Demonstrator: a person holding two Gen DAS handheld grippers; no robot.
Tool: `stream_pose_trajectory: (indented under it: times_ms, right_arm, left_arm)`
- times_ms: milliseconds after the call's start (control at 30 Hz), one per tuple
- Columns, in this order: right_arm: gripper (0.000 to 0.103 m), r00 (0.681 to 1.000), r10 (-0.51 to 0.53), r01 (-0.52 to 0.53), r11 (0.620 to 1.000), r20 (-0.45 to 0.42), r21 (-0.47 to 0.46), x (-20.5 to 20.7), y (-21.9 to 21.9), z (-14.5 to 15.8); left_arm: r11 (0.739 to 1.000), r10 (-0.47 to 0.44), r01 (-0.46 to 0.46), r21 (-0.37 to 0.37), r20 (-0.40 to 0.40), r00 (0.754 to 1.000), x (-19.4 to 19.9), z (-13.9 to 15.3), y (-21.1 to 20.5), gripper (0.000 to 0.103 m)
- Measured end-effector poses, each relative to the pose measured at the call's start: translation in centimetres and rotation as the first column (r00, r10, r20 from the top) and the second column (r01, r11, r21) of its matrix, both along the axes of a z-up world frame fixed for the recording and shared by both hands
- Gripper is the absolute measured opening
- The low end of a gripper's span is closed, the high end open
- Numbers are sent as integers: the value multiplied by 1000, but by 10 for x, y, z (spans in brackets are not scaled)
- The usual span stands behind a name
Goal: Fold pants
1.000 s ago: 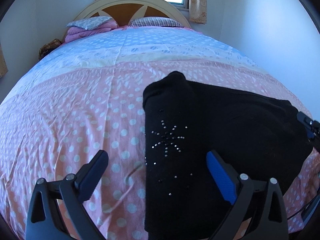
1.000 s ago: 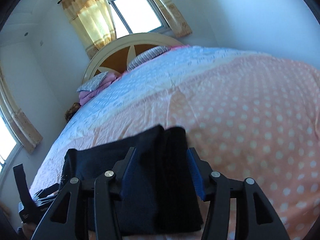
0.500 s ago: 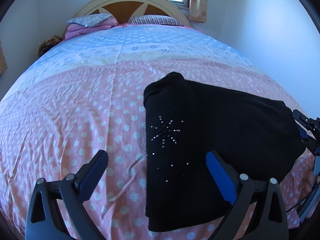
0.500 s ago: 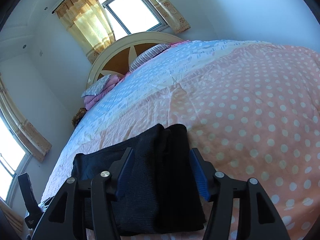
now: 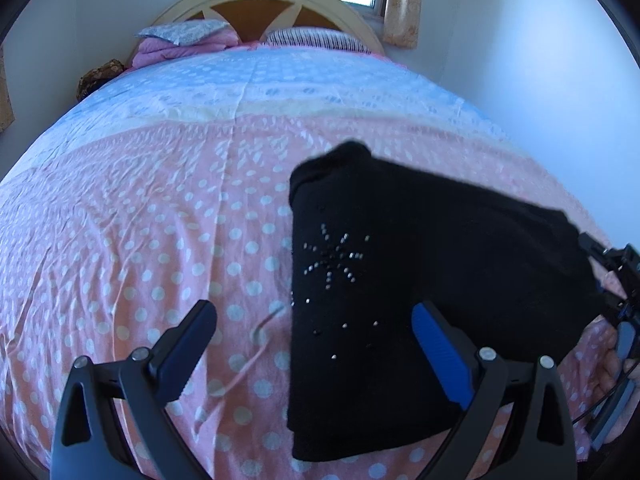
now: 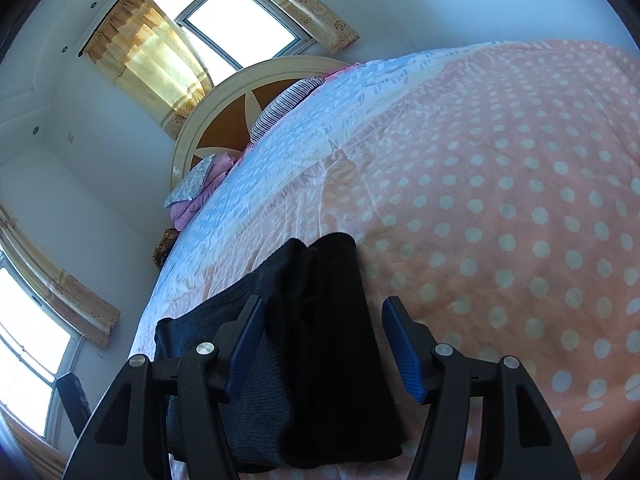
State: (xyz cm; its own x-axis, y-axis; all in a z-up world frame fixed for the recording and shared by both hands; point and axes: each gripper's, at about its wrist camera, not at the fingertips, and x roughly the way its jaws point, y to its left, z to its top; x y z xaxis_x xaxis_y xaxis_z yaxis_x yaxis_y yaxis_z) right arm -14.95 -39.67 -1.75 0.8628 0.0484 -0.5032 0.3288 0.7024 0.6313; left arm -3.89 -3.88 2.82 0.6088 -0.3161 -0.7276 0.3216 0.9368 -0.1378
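Observation:
The black pants lie folded into a compact bundle on the pink polka-dot bedspread, with a rhinestone star on the top layer. My left gripper is open and empty above the bundle's left edge. In the right wrist view the bundle shows its stacked layers. My right gripper is open and empty, its fingers straddling the bundle's end above it. The right gripper also shows at the right edge of the left wrist view.
The bed's cream and brown headboard stands at the far end with pillows and a folded pink blanket. White walls flank the bed. A window with yellow curtains is behind the headboard. The bed's near edge lies just below the bundle.
Both grippers have drawn back and up from the bundle. The right gripper's jaws have opened wider. The pants lie still.

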Motion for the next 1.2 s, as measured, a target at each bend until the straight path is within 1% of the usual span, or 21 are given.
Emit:
stream_pose_trajectory:
  times_ms: [133,200,267,400,533,633,733,833,900,967,1000,1033,1067,1133,1200]
  right_arm:
    - [62,999,-34,35,998,16,-49,-5,1,8]
    - [62,998,-53,54,996,20,-77,-8,2,13]
    - [62,998,-52,55,994,25,-95,-8,4,15]
    - [62,999,-31,32,995,17,-89,-4,5,13]
    - [62,999,-35,36,997,18,-72,-4,3,11]
    - [62,999,-48,49,996,12,-70,-7,0,10]
    - [62,998,-58,59,996,11,-66,-9,-2,10]
    - [62,999,-30,29,999,-20,-45,-3,0,5]
    - [62,999,-23,21,998,-35,-54,-2,3,3]
    - [62,998,-30,25,997,-59,-78,-3,6,2]
    - [65,997,-28,23,997,-75,-77,-4,7,0]
    - [65,997,-15,10,998,-81,-58,-5,9,-4]
    - [65,997,-4,0,999,-73,-50,-8,12,-5]
    - [65,996,33,-38,997,-79,-63,-7,20,-5]
    - [65,993,67,-77,992,-101,-100,-1,28,-3]
  left_arm:
    - [995,-1,4,-96,32,999,-5,10,14,100]
    - [990,-5,9,-139,32,999,-5,12,17,97]
    - [986,-24,25,-165,11,1000,-3,11,15,94]
    - [986,-45,41,-161,-23,999,-1,4,4,93]
    - [986,-66,56,-155,-59,996,-2,-2,-7,93]
    - [990,-47,39,-136,-55,997,-1,-4,-6,93]
    - [987,-24,11,-160,-82,996,8,-7,-1,93]
    - [981,-20,-6,-194,-134,991,16,-14,-2,94]
    - [984,-24,4,-178,-112,993,15,-15,-7,98]
    - [990,-40,27,-140,-96,995,12,-15,-13,99]
    - [992,-46,35,-122,-84,995,11,-16,-15,99]
    - [993,-48,39,-116,-76,996,10,-16,-16,99]
    - [993,-50,42,-112,-73,996,9,-17,-17,100]
    - [992,-53,44,-118,-77,996,10,-18,-17,100]
    - [987,-58,44,-152,-93,994,12,-17,-15,100]
